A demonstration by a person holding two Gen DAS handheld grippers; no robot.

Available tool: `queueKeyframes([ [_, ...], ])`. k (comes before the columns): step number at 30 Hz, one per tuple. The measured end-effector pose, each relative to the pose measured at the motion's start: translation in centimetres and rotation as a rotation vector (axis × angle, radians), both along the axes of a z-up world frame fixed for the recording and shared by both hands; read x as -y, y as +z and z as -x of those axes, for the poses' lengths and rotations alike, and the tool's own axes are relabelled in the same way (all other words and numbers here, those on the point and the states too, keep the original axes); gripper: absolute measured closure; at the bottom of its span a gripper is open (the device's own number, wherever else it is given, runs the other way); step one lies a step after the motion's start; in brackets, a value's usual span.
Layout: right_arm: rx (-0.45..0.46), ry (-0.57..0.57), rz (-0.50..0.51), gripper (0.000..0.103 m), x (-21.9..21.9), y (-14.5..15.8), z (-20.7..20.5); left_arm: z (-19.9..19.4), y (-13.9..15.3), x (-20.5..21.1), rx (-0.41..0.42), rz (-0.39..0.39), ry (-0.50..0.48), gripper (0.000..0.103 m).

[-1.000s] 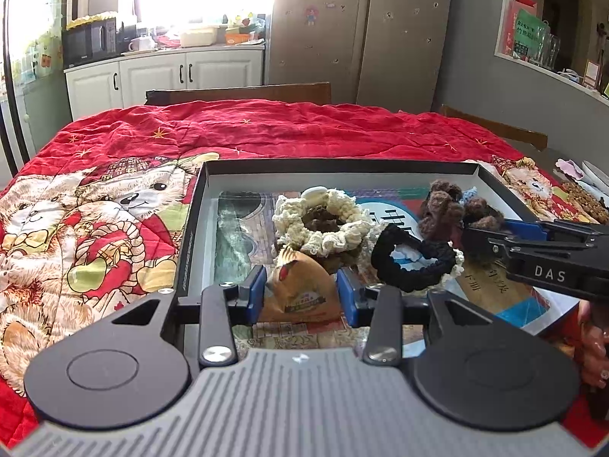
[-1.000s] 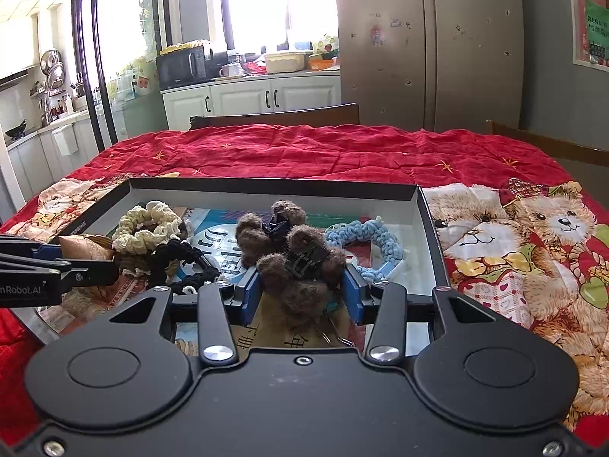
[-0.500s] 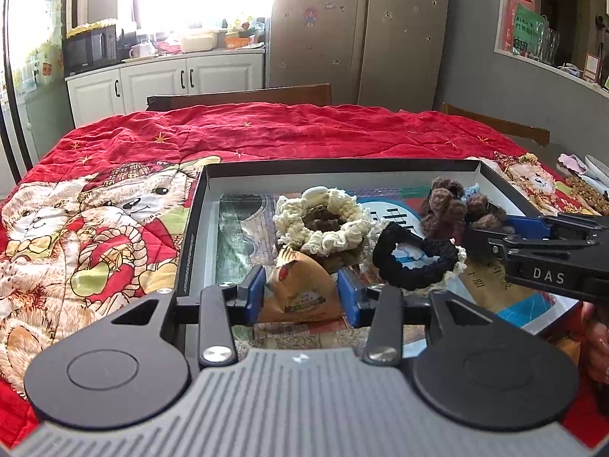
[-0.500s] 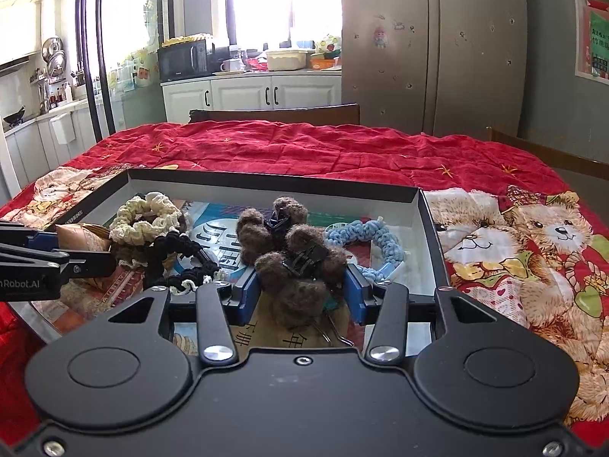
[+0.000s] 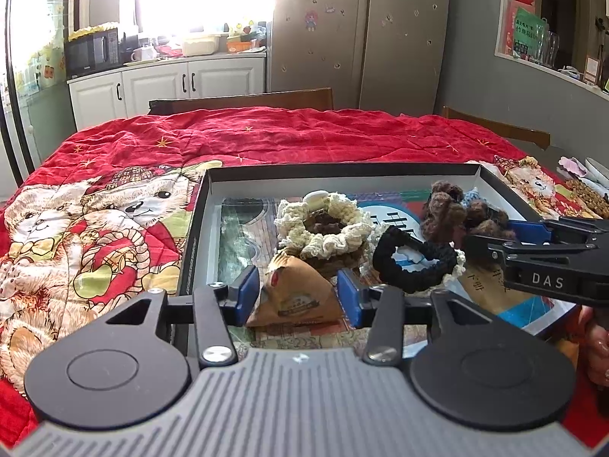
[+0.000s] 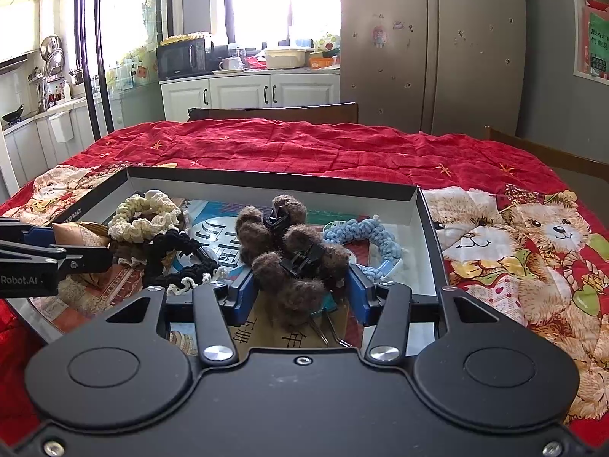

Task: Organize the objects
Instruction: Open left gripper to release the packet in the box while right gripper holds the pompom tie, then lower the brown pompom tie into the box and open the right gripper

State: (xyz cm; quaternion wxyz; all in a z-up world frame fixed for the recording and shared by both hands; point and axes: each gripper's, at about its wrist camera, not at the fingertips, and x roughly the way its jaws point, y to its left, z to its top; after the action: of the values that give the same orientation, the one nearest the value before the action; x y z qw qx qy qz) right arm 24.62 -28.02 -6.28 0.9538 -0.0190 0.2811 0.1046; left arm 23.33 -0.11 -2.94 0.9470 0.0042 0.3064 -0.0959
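Note:
A shallow black-rimmed box point(image 5: 342, 169) point(image 6: 266, 175) lies on the red bear quilt and holds hair accessories. My left gripper point(image 5: 298, 297) is shut on a brown triangular paper packet point(image 5: 297, 297) at the box's near edge; the packet also shows in the right wrist view point(image 6: 78, 234). My right gripper point(image 6: 300, 293) is shut on a fuzzy brown hair claw point(image 6: 300, 266), with a second brown claw point(image 6: 274, 217) behind it. A cream scrunchie point(image 5: 323, 224) point(image 6: 142, 213), a black scrunchie point(image 5: 415, 262) point(image 6: 175, 255) and a light blue braided ring point(image 6: 365, 236) lie in the box.
The red quilt with teddy bear prints point(image 5: 95, 228) point(image 6: 514, 236) covers the table around the box. Wooden chair backs point(image 5: 243, 99) point(image 6: 274, 112) stand at the far edge. Small items point(image 5: 582, 179) lie at the far right. Thin metal hair pins point(image 6: 327, 333) lie under my right gripper.
Both grippers have risen slightly with their objects still held. Nothing else in the box has moved.

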Motion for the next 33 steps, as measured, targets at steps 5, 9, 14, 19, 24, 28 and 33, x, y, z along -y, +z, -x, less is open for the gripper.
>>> queueKeyframes([
  [5, 0.01, -0.002, -0.001, 0.05, 0.1, 0.2, 0.2, 0.2, 0.2, 0.0, 0.009, -0.001, 0.002, 0.036],
  [9, 0.017, 0.0, -0.011, 0.048, 0.1, 0.4, 0.4, 0.6, 0.5, 0.2, 0.027, -0.008, 0.001, 0.033],
  [14, 0.029, 0.002, -0.019, 0.048, 0.2, 0.8, 0.7, 1.2, 1.0, 0.4, 0.056, -0.019, -0.003, 0.029],
  [19, 0.047, 0.004, -0.021, 0.048, 0.1, 1.3, 1.3, 1.6, 1.3, 0.6, 0.067, -0.019, -0.01, 0.027],
  [24, 0.061, 0.007, -0.031, 0.048, 0.2, 2.1, 2.0, 2.2, 1.8, 0.7, 0.08, -0.012, -0.014, 0.026],
  [28, 0.07, 0.01, -0.04, 0.048, 0.4, 2.8, 2.7, 3.0, 2.3, 0.8, 0.093, -0.005, -0.021, 0.024],
  [33, 0.084, 0.014, -0.053, 0.048, 0.7, 4.0, 3.9, 3.9, 3.2, 0.9, 0.105, 0.006, -0.034, 0.024],
])
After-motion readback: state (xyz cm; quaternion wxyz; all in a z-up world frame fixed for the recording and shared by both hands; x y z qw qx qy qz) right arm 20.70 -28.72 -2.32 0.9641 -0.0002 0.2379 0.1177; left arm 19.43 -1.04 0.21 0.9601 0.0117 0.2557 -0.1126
